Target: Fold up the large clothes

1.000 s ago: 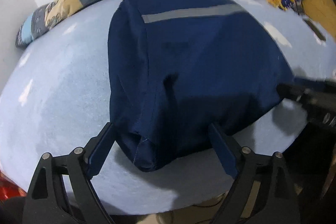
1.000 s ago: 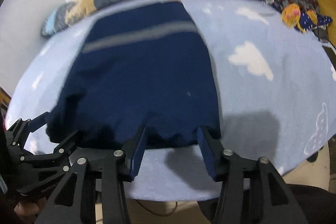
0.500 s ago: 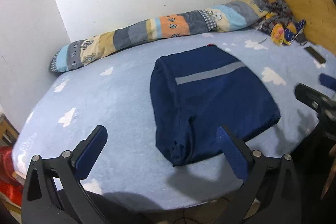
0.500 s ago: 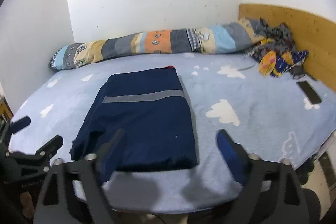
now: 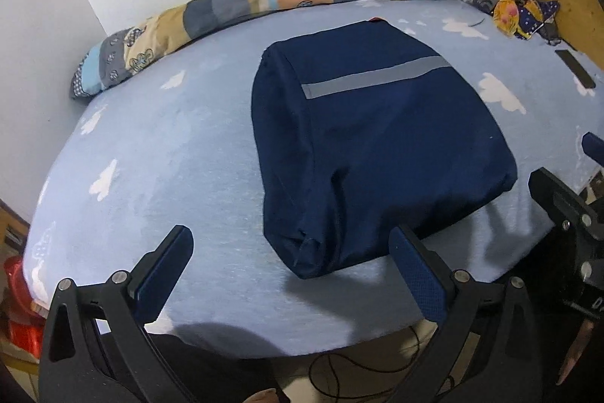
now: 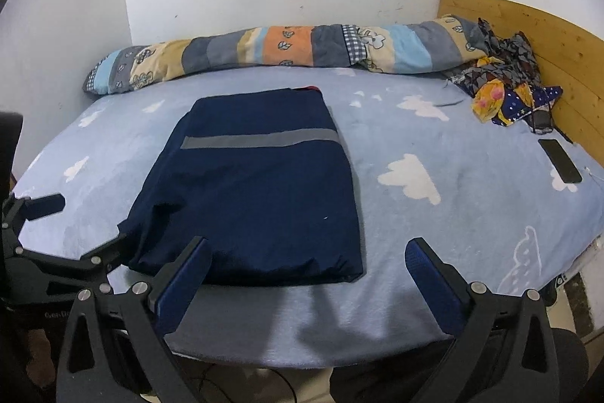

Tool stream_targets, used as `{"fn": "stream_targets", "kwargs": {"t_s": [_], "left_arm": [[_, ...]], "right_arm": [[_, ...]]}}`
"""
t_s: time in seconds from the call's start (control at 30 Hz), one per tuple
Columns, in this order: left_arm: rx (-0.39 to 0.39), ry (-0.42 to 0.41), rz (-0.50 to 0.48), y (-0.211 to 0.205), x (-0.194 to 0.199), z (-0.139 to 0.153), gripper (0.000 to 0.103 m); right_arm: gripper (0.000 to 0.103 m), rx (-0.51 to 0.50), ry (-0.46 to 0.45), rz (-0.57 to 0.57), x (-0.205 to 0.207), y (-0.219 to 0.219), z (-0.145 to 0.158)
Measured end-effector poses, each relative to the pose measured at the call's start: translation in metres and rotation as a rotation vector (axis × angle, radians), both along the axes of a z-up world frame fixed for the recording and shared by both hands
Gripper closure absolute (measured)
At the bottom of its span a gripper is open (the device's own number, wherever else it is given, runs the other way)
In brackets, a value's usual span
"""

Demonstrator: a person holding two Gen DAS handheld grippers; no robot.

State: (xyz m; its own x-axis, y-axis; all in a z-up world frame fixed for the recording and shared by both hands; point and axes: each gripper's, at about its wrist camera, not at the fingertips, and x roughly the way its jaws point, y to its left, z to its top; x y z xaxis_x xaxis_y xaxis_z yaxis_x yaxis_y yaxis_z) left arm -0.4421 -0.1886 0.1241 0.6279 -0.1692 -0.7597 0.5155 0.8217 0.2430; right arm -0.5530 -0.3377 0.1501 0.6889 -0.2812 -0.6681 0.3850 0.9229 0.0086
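Now the bed [image 6: 472, 214] carried the navy garment [image 6: 256, 191] alone, folded flat near its front edge. Both grippers, left [image 5: 290, 270] and right [image 6: 307, 278], had backed off; jaws spread wide, empty. Fold likely finished.

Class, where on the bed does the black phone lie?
In the right wrist view the black phone lies at the bed's right side, near the wooden headboard, just below the crumpled patterned cloth.
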Motion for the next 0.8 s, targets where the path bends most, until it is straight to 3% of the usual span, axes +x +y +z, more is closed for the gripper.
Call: {"fn": "stream_targets", "kwargs": {"t_s": [0.8], "left_arm": [[0.004, 0.039, -0.005, 0.003, 0.0, 0.0, 0.0]], "right_arm": [[0.0, -0.067, 0.023, 0.05, 0.004, 0.019, -0.003]]}}
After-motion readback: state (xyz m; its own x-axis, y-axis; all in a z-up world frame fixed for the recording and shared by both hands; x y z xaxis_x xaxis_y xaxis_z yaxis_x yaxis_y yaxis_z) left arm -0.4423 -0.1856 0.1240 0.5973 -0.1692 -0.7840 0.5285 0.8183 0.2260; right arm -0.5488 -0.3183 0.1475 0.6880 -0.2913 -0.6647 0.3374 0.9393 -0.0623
